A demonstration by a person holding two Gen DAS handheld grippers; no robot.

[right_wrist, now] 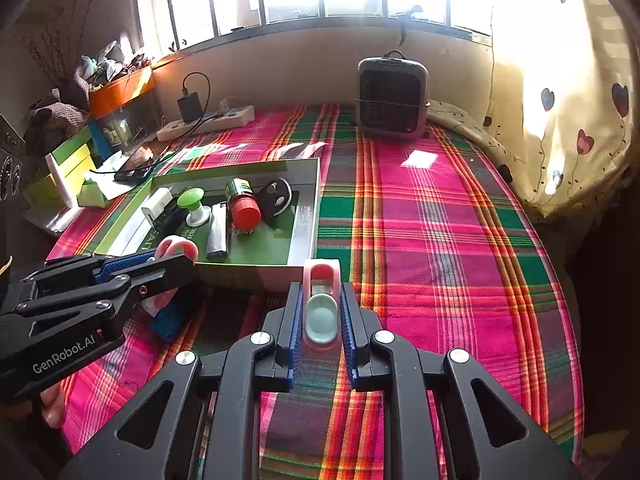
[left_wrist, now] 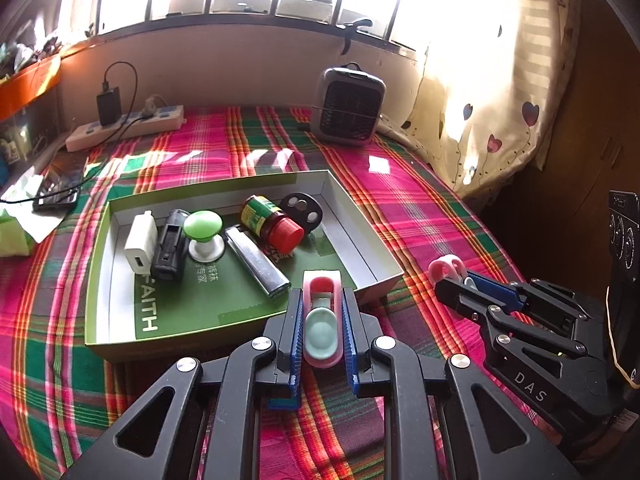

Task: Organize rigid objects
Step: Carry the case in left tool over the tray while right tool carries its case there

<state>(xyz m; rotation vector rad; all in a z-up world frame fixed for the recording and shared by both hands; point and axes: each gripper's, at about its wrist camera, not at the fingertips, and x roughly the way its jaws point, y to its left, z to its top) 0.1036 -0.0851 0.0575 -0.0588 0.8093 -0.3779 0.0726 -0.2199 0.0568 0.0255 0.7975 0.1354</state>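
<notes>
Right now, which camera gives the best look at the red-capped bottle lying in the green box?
The left wrist view. There the red-capped bottle lies large and near the middle, its green and yellow label and cap both showing, inside the green box. The right wrist view shows the same bottle smaller and farther off, mostly cap-on.

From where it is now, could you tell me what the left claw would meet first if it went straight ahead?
The left claw, shut on a pink clip, points at the near right corner of the green box. It would likely meet that wall first, though its height above the box is unclear.
</notes>
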